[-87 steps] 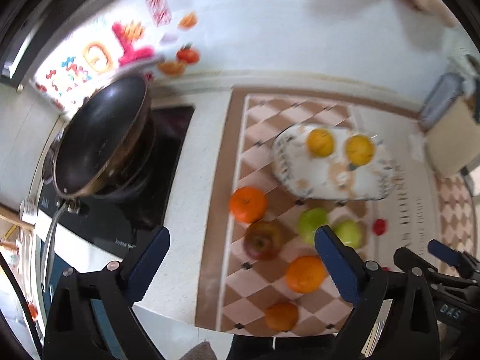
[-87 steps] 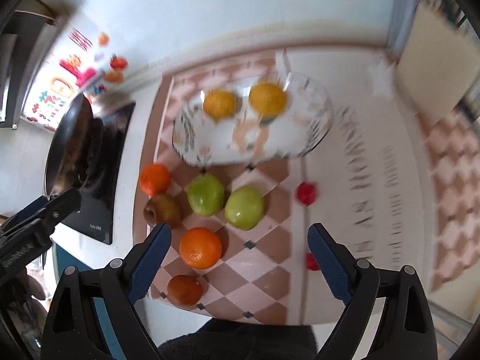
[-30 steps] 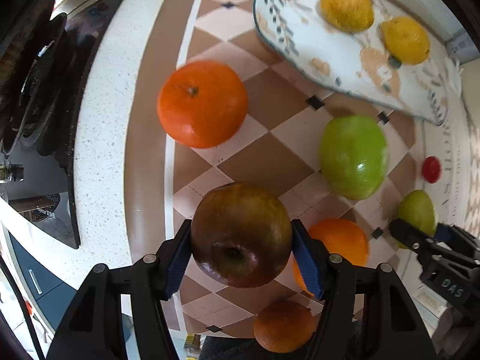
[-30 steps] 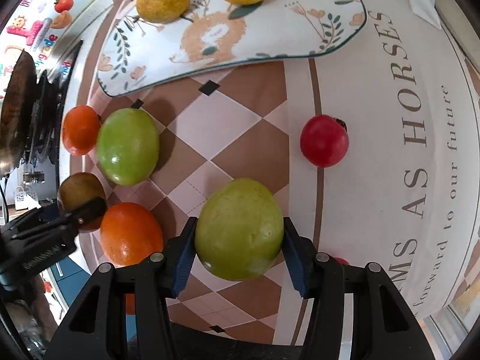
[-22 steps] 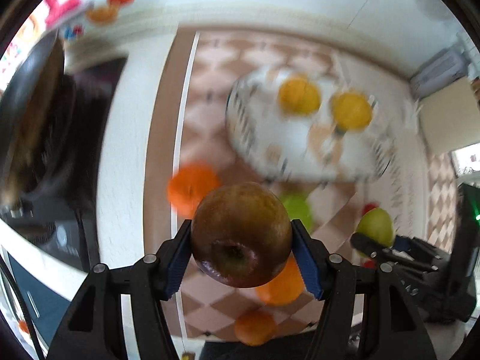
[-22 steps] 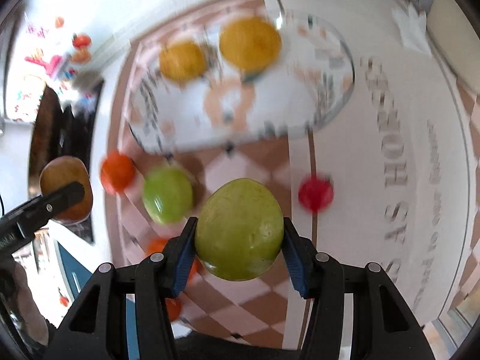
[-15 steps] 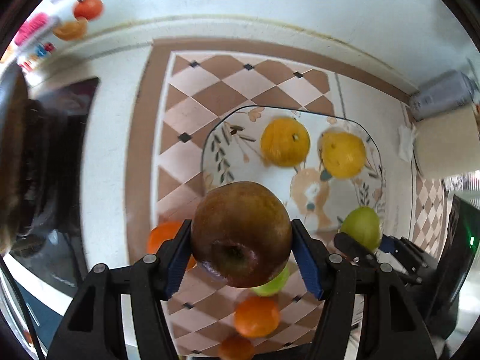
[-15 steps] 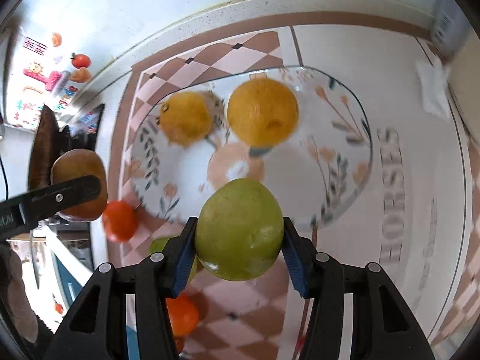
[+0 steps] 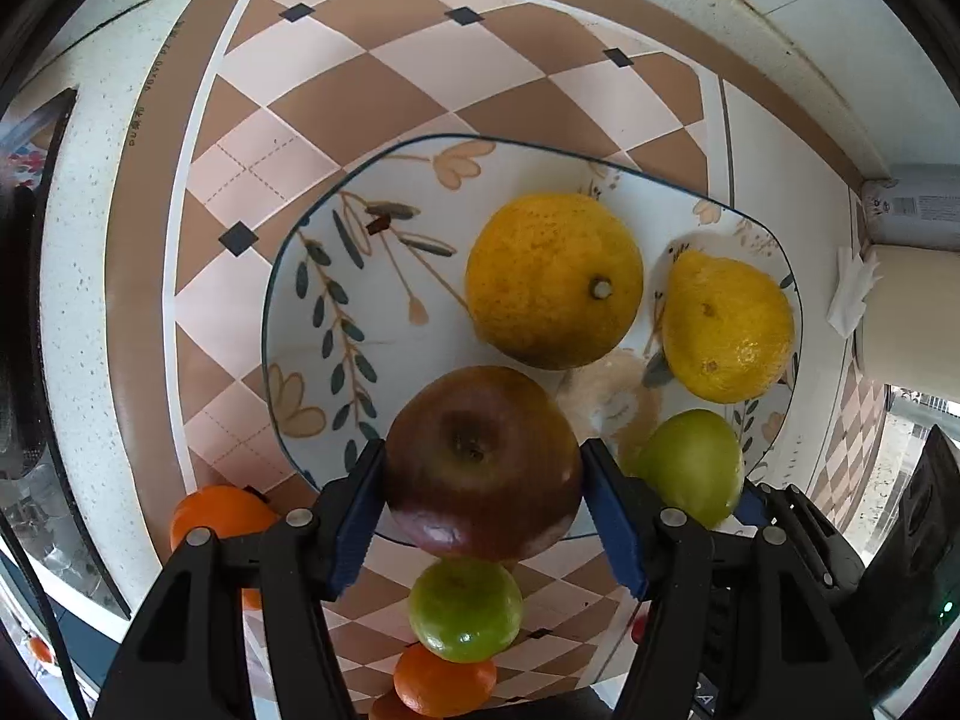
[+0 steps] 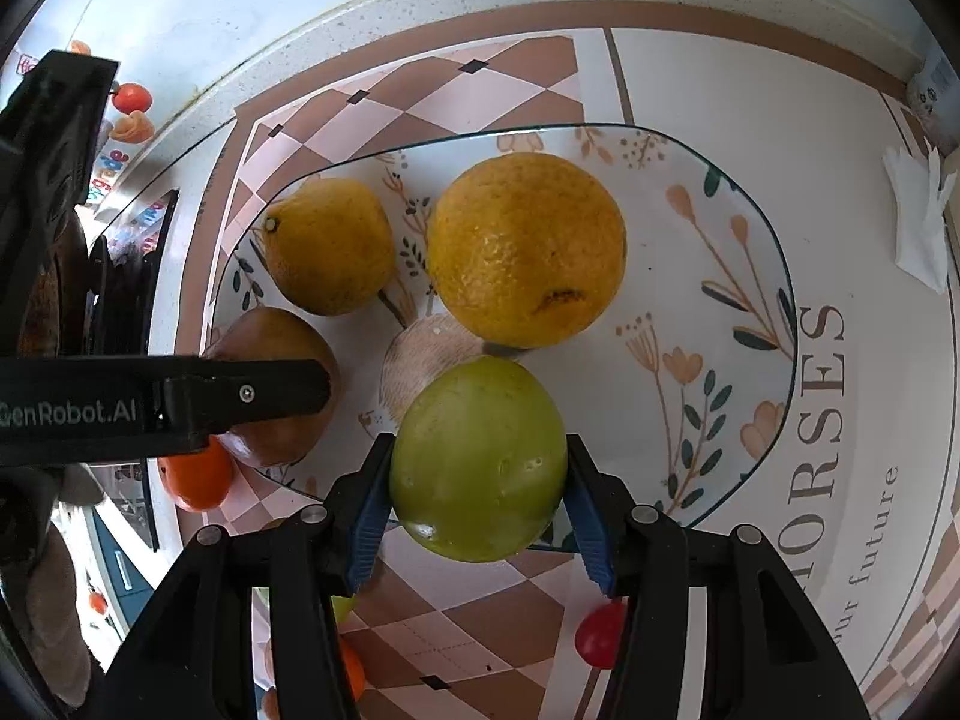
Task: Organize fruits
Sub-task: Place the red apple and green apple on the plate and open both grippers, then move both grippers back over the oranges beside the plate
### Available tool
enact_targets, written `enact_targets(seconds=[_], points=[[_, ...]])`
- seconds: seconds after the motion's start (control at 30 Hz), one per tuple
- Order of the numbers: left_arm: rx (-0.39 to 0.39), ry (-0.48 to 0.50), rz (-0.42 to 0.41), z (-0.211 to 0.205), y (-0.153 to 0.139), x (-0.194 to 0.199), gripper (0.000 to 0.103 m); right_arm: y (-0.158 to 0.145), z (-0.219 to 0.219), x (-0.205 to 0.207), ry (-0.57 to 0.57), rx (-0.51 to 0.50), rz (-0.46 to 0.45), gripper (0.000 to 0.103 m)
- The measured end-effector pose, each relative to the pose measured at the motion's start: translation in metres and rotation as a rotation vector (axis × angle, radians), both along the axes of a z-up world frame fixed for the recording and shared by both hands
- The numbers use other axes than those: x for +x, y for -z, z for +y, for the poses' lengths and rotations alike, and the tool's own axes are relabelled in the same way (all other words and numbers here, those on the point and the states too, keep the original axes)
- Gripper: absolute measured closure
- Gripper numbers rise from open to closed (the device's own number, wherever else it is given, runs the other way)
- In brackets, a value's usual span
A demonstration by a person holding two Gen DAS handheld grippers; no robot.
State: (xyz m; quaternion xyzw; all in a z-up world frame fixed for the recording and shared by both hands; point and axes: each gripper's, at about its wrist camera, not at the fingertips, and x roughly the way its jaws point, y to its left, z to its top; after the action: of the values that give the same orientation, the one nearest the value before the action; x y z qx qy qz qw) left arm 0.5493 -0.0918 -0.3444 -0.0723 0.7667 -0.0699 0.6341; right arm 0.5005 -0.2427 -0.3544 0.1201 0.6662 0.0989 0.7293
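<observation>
My left gripper (image 9: 483, 504) is shut on a dark red apple (image 9: 480, 456), held over the near edge of the floral plate (image 9: 336, 276). My right gripper (image 10: 477, 504) is shut on a green apple (image 10: 480, 456), held over the plate's (image 10: 720, 252) near rim, right of the red apple (image 10: 270, 336). The green apple also shows in the left wrist view (image 9: 690, 465). Two yellow citrus fruits (image 9: 552, 279) (image 9: 726, 327) lie on the plate; they also show in the right wrist view (image 10: 525, 249) (image 10: 327, 243).
On the checkered mat (image 9: 360, 90) below the plate lie another green apple (image 9: 465, 609), oranges (image 9: 219, 516) (image 9: 444, 687) and a small red fruit (image 10: 597, 636). A stove (image 10: 129, 264) is at the left. A crumpled tissue (image 10: 918, 210) and a can (image 9: 915, 207) sit at the right.
Both grippers closed on their apples, lifted them off the mat and carried them forward over the plate. In the last half second both moved lower and closer to the plate.
</observation>
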Motion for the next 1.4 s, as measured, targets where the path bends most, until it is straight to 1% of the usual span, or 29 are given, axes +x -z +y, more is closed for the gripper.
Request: enact_targets(seconds=[0.1, 0.13, 0.2, 0.23, 0.3, 0.4, 0.47, 0.53, 0.63, 0.77, 0.9, 1.1, 1.4], points=[[0.013, 0.017, -0.017, -0.002, -0.004, 0.0, 0.041, 0.002, 0.001, 0.003, 0.006, 0.002, 0.022, 0.045], [0.011, 0.022, -0.021, -0.002, -0.006, 0.0, 0.041, 0.003, 0.007, 0.006, 0.007, 0.0, 0.027, 0.038], [0.015, 0.026, -0.037, -0.002, -0.011, -0.002, 0.04, 0.001, 0.007, 0.007, 0.011, 0.002, 0.029, 0.029], [0.013, 0.029, -0.05, -0.003, -0.014, -0.002, 0.038, -0.001, 0.006, 0.005, 0.013, 0.001, 0.03, 0.028], [0.012, 0.03, -0.062, -0.001, -0.021, -0.004, 0.028, -0.003, 0.005, 0.003, 0.014, -0.01, 0.036, 0.026], [0.016, 0.033, -0.08, 0.004, -0.031, -0.01, 0.022, -0.01, 0.002, -0.002, 0.024, -0.024, 0.041, 0.025], [0.033, 0.04, -0.097, 0.008, -0.037, -0.016, 0.02, -0.017, -0.002, -0.007, 0.033, -0.037, 0.035, 0.022], [0.048, 0.05, -0.13, 0.013, -0.046, -0.024, 0.02, -0.025, -0.005, -0.014, 0.044, -0.054, 0.025, 0.013], [0.107, 0.059, -0.19, 0.024, -0.056, -0.036, 0.02, -0.04, -0.009, -0.023, 0.058, -0.104, -0.002, 0.012], [0.139, 0.04, -0.255, 0.037, -0.074, -0.058, 0.02, -0.06, -0.011, -0.037, 0.069, -0.158, -0.035, 0.01], [0.17, 0.032, -0.323, 0.038, -0.09, -0.082, 0.02, -0.08, -0.015, -0.052, 0.074, -0.183, -0.077, 0.01], [0.188, 0.04, -0.414, 0.035, -0.12, -0.111, 0.02, -0.109, -0.015, -0.077, 0.087, -0.197, -0.134, 0.01], [0.179, 0.048, -0.521, 0.031, -0.162, -0.152, 0.02, -0.16, -0.013, -0.12, 0.083, -0.212, -0.233, 0.01]])
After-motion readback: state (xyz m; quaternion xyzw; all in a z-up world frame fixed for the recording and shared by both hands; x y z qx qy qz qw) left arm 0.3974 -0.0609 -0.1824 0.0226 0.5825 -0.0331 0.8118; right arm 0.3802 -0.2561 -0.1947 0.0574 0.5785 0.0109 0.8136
